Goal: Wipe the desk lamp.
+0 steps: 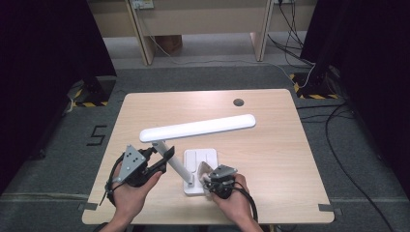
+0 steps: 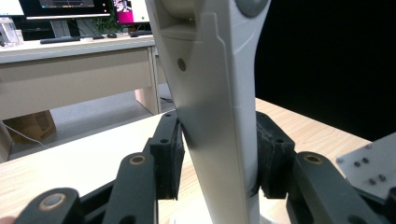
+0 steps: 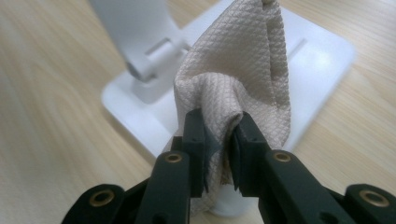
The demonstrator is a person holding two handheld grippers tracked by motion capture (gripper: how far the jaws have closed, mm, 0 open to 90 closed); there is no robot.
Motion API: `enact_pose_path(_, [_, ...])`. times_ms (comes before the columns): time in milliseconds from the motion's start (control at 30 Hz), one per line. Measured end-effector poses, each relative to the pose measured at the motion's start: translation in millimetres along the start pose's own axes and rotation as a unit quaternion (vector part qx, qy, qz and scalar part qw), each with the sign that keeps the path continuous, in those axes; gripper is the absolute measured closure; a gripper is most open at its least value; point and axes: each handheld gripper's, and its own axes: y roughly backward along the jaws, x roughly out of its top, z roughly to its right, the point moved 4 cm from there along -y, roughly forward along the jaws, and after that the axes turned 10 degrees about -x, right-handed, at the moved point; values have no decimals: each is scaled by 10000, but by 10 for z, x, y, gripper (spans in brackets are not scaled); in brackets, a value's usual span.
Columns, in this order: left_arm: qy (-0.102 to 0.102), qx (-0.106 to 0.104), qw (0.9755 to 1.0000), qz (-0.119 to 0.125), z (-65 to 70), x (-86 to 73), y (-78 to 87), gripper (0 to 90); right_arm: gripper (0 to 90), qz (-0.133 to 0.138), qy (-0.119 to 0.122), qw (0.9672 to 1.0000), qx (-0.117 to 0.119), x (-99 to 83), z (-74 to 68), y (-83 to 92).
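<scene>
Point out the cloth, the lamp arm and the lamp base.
cloth (image 3: 233, 79), right gripper view, on its woven fold above the jaws.
lamp arm (image 2: 215, 116), left gripper view, on its flat side between the jaws.
lamp base (image 1: 203, 159), high view, on its bare white top.

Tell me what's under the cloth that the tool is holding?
The white lamp base lies under the beige cloth pinched in the right tool. The part of the base beneath the cloth is covered.

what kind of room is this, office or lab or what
Probably a lab or recording room within an office: a lone wooden table stands on grey carpet with hazard tape and loose cables, and monitors sit on a desk behind.
</scene>
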Motion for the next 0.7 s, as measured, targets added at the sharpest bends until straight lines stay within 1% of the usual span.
enact_pose_path(67, [-2, 1, 10000, 0, 2, 0, -2, 577, 778, -33, -88, 9999, -92, -36, 79, 27])
enact_pose_path(100, [-2, 1, 10000, 0, 2, 0, -2, 577, 778, -33, -88, 9999, -92, -36, 79, 27])
enact_pose_path(133, [-3, 3, 10000, 3, 3, 0, -3, 577, 777, -49, -132, 9997, -192, -65, 160, 53])
enact_pose_path(167, [-4, 11, 10000, 7, 3, -1, -4, 576, 777, -57, -179, 9995, -250, -72, 193, 65])
enact_pose_path(200, [-4, 11, 10000, 7, 3, -1, -4, 576, 777, -57, -179, 9995, -250, -72, 193, 65])
enact_pose_path(233, [-6, 13, 10000, 8, 3, -1, -5, 576, 776, -52, -196, 9994, -288, -73, 226, 75])
enact_pose_path(267, [-9, 17, 10000, 8, 4, -2, -5, 576, 776, -14, -239, 9993, -300, -64, 250, 81])
enact_pose_path(300, [-10, 20, 10000, 7, 5, -2, -4, 575, 775, 121, -297, 9991, -267, -8, 262, 79])
enact_pose_path(333, [-12, 19, 10000, 5, 5, -3, -4, 575, 775, 199, -322, 9991, -210, 36, 246, 73])
enact_pose_path(367, [-12, 19, 10000, 5, 5, -3, -4, 574, 775, 199, -322, 9991, -210, 36, 246, 73])
enact_pose_path(400, [-10, 17, 10000, 1, 4, -3, -4, 574, 774, 305, -339, 9989, -147, 88, 222, 55])
enact_pose_path(433, [-2, 10, 10000, 0, 5, -3, -6, 574, 774, 450, -314, 9985, -46, 192, 147, -4])
enact_pose_path(467, [-2, 10, 10000, 0, 5, -3, -6, 573, 774, 450, -314, 9985, -46, 192, 147, -4])
enact_pose_path(500, [0, 8, 10000, -3, 5, -3, -6, 573, 774, 521, -255, 9983, 17, 242, 103, -48])
enact_pose_path(533, [4, 2, 10000, -9, 4, -1, -6, 573, 773, 575, -200, 9980, 175, 319, 10, -147])
enact_pose_path(633, [8, -7, 10000, -13, 2, -3, 0, 572, 773, 504, -39, 9984, 269, 357, -89, -272])
enact_pose_path(700, [11, -17, 10000, -9, 0, -5, -1, 572, 773, 445, 22, 9988, 205, 341, -95, -309])
